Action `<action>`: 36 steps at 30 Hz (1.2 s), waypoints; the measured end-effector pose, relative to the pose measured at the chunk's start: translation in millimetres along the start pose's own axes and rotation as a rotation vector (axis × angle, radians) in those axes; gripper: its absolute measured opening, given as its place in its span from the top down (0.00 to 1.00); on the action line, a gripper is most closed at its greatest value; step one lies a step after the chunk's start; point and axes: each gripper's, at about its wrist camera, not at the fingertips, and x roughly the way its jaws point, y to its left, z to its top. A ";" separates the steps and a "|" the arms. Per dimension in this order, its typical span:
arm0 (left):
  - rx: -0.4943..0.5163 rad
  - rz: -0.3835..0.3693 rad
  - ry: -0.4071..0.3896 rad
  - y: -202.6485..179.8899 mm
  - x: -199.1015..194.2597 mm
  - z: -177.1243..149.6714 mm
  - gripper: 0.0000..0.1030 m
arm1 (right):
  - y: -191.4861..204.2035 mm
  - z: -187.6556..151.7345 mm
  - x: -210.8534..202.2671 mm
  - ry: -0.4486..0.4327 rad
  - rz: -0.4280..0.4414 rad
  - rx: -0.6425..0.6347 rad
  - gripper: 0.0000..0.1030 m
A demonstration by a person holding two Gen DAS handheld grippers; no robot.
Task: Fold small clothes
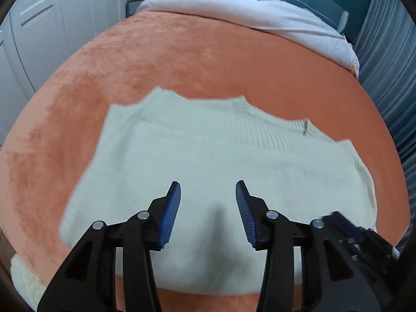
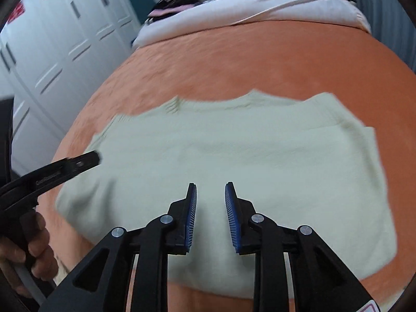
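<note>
A cream sweater (image 1: 208, 161) lies flat on the orange blanket (image 1: 182, 65). Both the left gripper (image 1: 208, 189) and the right gripper (image 2: 210, 191) hover above its near half — jaws apart, holding nothing.

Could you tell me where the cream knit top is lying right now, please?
The cream knit top lies spread on the orange blanket, directly under both open grippers in each wrist view, well short of the white bedding behind.

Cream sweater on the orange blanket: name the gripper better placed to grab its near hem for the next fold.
Probably either; slight edge to the left. The left gripper and right gripper both hover open above the cream sweater, but the left's jaws gape wider, readier to take the near hem.
</note>
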 end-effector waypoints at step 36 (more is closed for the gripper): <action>0.011 0.158 0.056 35.2 15.9 -56.1 0.57 | -34.5 -34.3 7.1 0.154 -0.154 0.117 0.86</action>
